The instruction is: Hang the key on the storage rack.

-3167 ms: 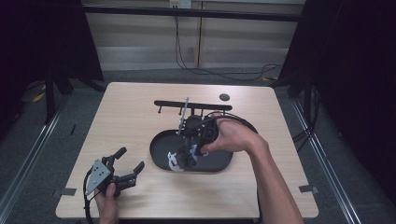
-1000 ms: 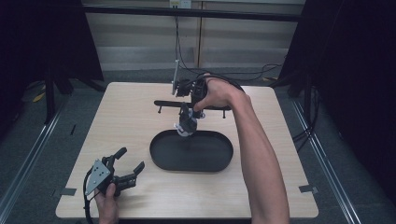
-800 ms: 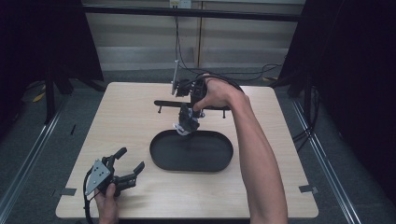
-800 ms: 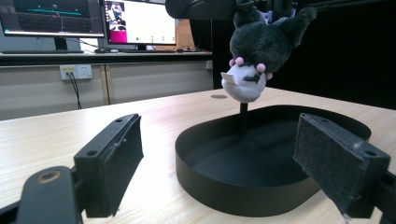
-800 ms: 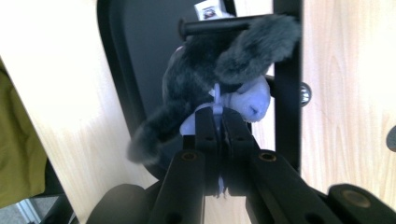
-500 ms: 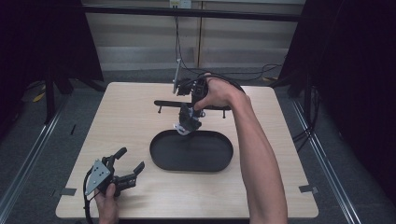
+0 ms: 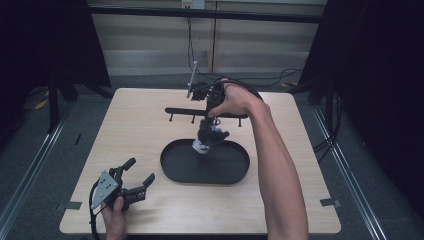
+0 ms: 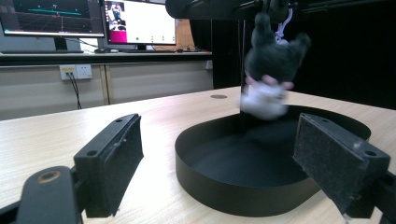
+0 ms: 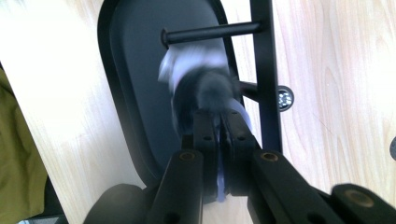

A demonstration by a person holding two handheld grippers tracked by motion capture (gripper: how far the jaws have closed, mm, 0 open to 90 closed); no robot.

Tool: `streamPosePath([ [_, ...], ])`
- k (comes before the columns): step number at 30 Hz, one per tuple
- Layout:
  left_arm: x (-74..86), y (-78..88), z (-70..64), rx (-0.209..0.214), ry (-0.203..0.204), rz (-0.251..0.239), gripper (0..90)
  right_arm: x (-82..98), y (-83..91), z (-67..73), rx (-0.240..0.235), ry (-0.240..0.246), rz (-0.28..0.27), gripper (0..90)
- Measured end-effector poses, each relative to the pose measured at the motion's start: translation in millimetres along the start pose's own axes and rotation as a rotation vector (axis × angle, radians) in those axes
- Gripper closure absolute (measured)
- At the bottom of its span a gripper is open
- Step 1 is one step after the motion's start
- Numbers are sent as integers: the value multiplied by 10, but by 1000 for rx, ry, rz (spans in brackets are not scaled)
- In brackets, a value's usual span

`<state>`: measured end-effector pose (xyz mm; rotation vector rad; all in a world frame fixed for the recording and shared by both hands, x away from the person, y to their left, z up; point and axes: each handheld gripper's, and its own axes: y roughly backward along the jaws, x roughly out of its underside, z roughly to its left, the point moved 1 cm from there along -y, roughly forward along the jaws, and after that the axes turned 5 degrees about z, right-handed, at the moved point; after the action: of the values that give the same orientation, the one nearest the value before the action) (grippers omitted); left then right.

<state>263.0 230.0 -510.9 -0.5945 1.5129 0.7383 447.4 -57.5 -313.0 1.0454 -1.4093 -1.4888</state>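
Observation:
A dark grey and white plush toy [image 7: 209, 137] hangs from my right gripper [image 7: 210, 123], which points down and is shut on the toy's top end. The toy dangles over the far rim of the black oval tray [image 7: 172, 170], just below the black peg rack [image 7: 180, 110]. In the right gripper view the toy [image 9: 205, 86] is blurred below the shut right gripper [image 9: 219, 116], beside a rack peg [image 9: 210, 33]. My left gripper [image 7: 140, 170] rests open near the table's front left corner. The left gripper view shows the toy [image 8: 268, 70] above the tray [image 8: 224, 186].
The light wooden table [image 7: 130, 130] has bare room left of the tray. A small dark disc [image 8: 218, 96] lies on it beyond the tray. Cables run behind the table's far edge, and monitors [image 8: 135, 21] stand on a counter at the back.
Since the oldest frame my right gripper has lifted the toy out of the tray and up to the rack. Over the last second it holds still. The left gripper has not moved.

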Motion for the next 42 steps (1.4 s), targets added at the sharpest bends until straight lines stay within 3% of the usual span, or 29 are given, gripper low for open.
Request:
streamPosePath([
  [4,0,-1,0,-3,2,-4,153,0,-1,-4,2,-7,-6,862],
  [7,0,0,-1,0,3,-1,153,3,10,-4,-4,-16,-37,825],
  [14,0,1,2,-3,-1,-1,153,15,41,-2,-12,-26,-52,771],
  [24,0,3,2,-4,-2,1,153,105,72,40,-19,-51,-128,607],
  [34,1,0,-3,0,5,-2,153,227,118,200,-20,-51,-199,521],
  [42,1,0,-4,0,5,-1,153,428,94,439,-14,-53,-328,416],
])
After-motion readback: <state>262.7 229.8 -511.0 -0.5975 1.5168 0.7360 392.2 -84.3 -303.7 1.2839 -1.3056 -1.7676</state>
